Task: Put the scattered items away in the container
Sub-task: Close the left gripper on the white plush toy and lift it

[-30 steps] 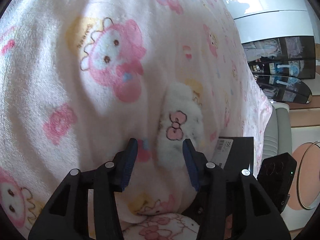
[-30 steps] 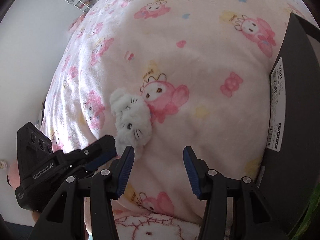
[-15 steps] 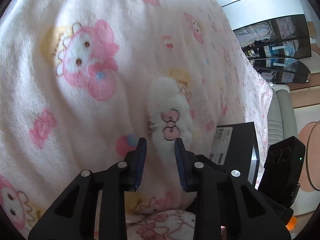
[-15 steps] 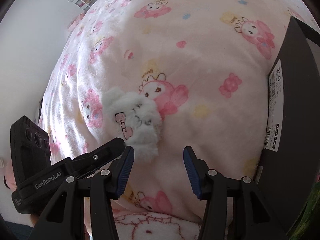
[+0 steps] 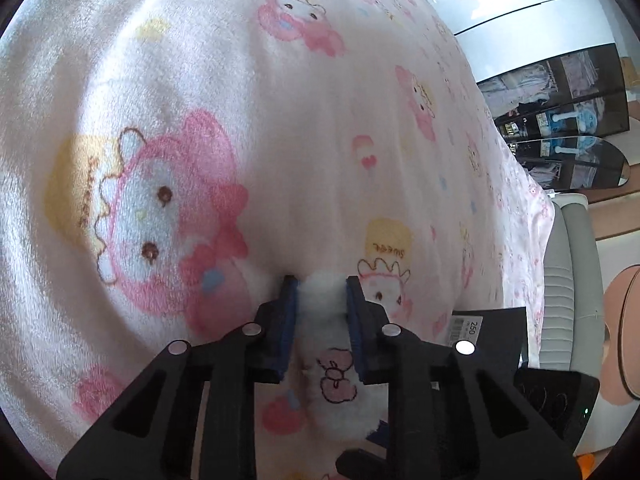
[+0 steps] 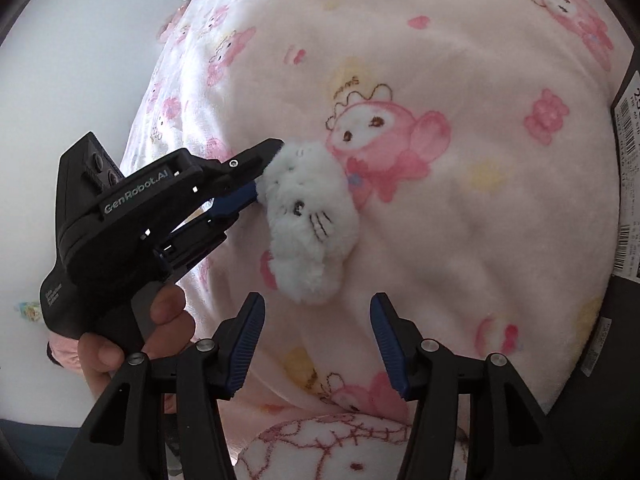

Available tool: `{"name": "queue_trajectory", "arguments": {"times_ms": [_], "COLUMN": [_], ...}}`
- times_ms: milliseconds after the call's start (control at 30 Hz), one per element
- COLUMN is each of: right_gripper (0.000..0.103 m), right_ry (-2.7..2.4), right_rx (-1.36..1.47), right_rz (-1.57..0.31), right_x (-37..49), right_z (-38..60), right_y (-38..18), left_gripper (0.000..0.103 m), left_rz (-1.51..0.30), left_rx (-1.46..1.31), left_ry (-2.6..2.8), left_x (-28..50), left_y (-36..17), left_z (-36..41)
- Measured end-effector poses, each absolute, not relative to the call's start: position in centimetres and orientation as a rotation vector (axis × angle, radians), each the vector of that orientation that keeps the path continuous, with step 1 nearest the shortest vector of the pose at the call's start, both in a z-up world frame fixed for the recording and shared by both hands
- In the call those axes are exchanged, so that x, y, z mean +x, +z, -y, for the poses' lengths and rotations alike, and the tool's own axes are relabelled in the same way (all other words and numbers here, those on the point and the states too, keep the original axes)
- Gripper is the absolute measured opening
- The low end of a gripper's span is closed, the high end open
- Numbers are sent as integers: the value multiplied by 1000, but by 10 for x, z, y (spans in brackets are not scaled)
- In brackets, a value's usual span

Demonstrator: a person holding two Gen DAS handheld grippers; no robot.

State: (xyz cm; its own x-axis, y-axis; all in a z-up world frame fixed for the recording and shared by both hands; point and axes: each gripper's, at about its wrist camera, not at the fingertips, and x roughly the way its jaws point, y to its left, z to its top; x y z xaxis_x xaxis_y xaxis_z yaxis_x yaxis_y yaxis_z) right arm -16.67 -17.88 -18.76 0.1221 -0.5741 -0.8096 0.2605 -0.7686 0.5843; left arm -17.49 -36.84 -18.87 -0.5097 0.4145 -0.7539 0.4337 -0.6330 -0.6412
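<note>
A fluffy white cat toy (image 6: 310, 220), lying on a pink cartoon-print blanket (image 6: 480, 220), is pinched by the closing left gripper (image 5: 320, 286). The right gripper (image 6: 316, 336) is held nearby, empty, its jaws opening. A black box (image 6: 616, 320) stands at right.

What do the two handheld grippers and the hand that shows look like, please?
Both grippers are matte black plastic with triangular cut-outs, silver screws and ribbed blue pads. The left gripper has a boxy body with white "GenRobot.AI" lettering, round buttons and a pistol grip in the left hand, beside a bit of pink fabric. The right gripper matches. No cables show.
</note>
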Motion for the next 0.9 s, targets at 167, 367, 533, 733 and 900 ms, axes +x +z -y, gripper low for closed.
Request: {"name": "queue_trajectory", "arguments": {"times_ms": [167,367,533,733,900], "right_gripper": [51,51,51,51,50], "right_ry": [-1840,-2057,-1907,-1798,-1831], "right_rx": [1732,1670,1786,1816,1801], "right_rz": [287,204,234,311,406], "right_x": [-172,-178,-175,-180,-179], "right_z": [178,151,144,145,131], "right_y": [-179,-156,-180,-190,-184], "left_gripper": [22,33,45,38,34], "left_rz": [-1324,-1415,-1465,-1463,-1492], "left_rx": [1622,1559,1575,1588,1658], "left_ry": [-2358,-2361,-2356,-2355,-2354], "left_x": [-138,-118,-133,-131,-114], "left_y": [-180,-171,-191,-193,-179], "left_z": [354,367,372,364,352]}}
